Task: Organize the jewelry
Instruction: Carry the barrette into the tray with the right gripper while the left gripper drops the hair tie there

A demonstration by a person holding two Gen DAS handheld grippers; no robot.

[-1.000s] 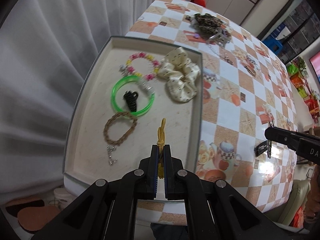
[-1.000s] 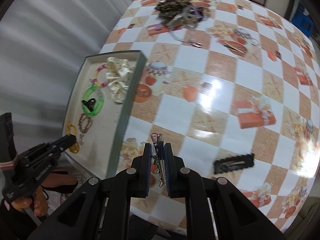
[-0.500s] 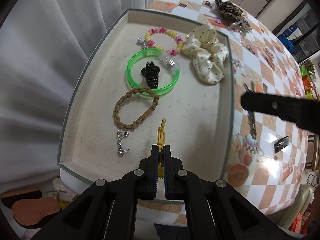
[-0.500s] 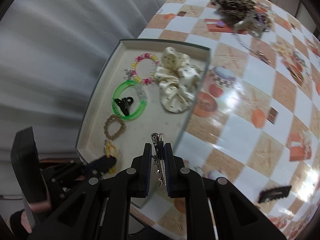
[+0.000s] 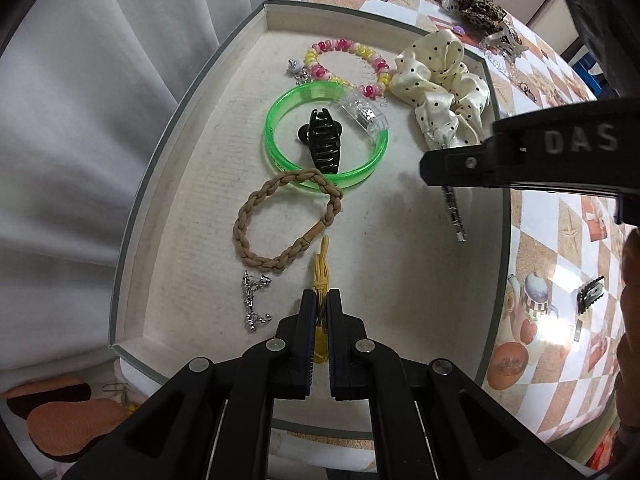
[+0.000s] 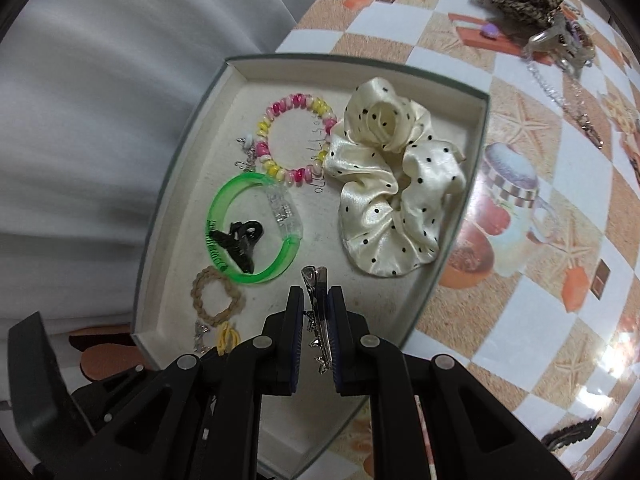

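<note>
While both claws hung over the tray [image 5: 132,240], the left claw [image 5: 320,300] clenched a yellow band [image 5: 322,268] and the right claw [image 6: 316,300] a silver clip [image 6: 318,320]; each ought to release onto bare lining directly below.

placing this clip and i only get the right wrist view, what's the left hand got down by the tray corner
Observer: The left fingers are shut on a yellow hair tie, above the tray floor; I can't tell if it touches.
Operator: how does my clip look from that side
Observer: The silver clip hangs down from the right fingers over bare tray floor, clear of the cream scrunchie.
Operator: anything small near the left fingers
Observer: A small silver charm lies beside the braided brown tie.
</note>
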